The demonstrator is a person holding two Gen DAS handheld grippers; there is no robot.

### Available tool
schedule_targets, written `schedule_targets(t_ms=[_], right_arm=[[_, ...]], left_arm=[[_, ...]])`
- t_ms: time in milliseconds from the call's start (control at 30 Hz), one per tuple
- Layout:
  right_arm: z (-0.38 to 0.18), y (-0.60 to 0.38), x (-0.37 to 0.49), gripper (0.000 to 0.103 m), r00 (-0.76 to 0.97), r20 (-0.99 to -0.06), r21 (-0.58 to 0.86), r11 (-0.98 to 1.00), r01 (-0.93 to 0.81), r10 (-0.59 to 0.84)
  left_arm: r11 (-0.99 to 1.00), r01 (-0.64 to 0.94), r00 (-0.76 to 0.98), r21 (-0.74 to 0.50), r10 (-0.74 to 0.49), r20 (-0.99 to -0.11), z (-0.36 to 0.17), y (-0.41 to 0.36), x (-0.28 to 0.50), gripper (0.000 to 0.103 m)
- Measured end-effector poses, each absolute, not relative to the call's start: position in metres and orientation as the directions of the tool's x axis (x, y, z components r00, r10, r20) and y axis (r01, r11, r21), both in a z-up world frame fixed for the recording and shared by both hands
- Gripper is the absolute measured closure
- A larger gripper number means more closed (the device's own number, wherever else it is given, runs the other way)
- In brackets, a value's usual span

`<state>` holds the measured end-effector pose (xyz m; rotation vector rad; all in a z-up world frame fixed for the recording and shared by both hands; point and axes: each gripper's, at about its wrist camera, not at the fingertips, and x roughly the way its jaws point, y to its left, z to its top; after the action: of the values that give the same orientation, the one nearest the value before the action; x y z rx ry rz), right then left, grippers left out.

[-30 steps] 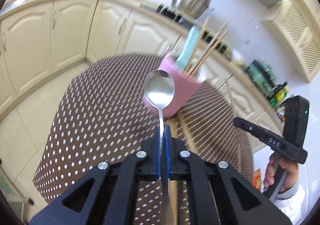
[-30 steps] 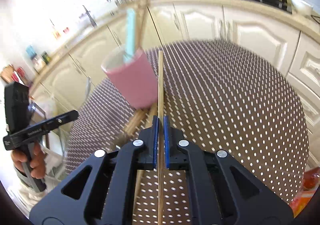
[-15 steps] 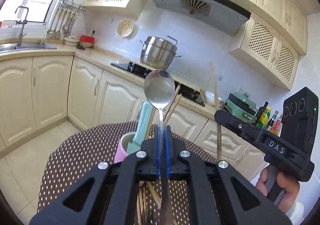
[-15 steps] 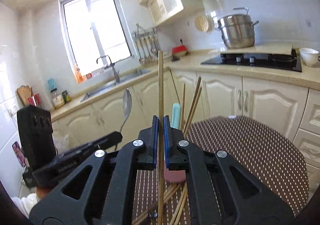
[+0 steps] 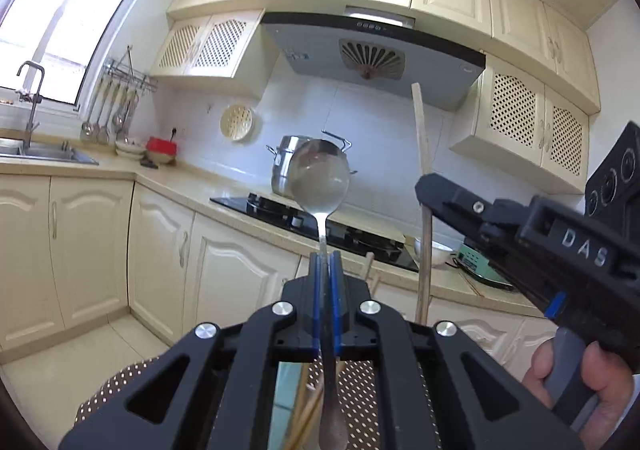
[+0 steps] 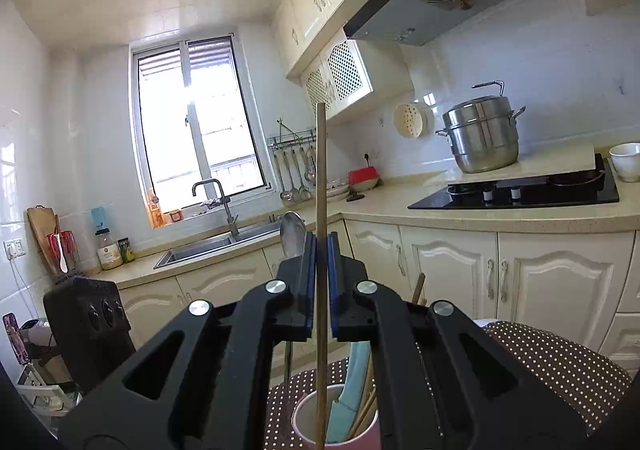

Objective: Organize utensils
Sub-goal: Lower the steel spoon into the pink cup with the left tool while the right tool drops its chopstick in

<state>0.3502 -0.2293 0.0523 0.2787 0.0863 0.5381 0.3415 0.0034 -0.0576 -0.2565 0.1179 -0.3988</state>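
Note:
My left gripper (image 5: 325, 256) is shut on a metal spoon (image 5: 319, 181), held upright with its bowl up. My right gripper (image 6: 321, 239) is shut on a wooden chopstick (image 6: 321, 154), also upright. In the left wrist view the right gripper (image 5: 426, 186) stands to the right with the chopstick (image 5: 421, 130) rising through it. The spoon (image 6: 292, 231) shows just left of my right fingers. Below the right gripper a pink cup (image 6: 304, 424) stands on the dotted tablecloth (image 6: 560, 366), holding a teal utensil (image 6: 352, 390) and several chopsticks. The chopstick's lower end hangs over the cup's mouth.
Cream kitchen cabinets (image 5: 80, 250) and a countertop run behind. A steel pot (image 6: 482, 134) sits by a black hob (image 6: 520, 190); a sink with tap (image 6: 216, 202) lies under the window. A white bowl (image 6: 626, 160) stands on the counter. A person's hand (image 5: 592, 382) holds the right gripper.
Both grippers have risen and tipped up from looking down at the table to looking level across the kitchen, each keeping its utensil. The pink cup has dropped to the bottom of the views.

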Motion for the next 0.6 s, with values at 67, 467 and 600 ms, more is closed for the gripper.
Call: schedule_targets(t_ms=[67, 467, 600], right_arm=[[0.047, -0.228, 0.358, 0.097, 0.859, 0.000, 0.295, 0.821, -0.489, 0.512], [0.022, -0.226, 0.379, 0.097, 0.866, 0.005, 0.321, 0.819, -0.476, 0.501], [0.019, -0.222, 0.381, 0.097, 0.868, 0.003, 0.313, 0.824, -0.472, 0.496]], left_arm=[[0.895, 0.358, 0.922, -0.266, -0.384, -0.052, -0.064, 0.003, 0.350, 0.098], [0.911, 0.317, 0.929, -0.264, -0.355, -0.109, -0.096, 0.009, 0.383, 0.098], [0.924, 0.294, 0.926, -0.247, -0.339, -0.167, -0.105, 0.010, 0.387, 0.098]])
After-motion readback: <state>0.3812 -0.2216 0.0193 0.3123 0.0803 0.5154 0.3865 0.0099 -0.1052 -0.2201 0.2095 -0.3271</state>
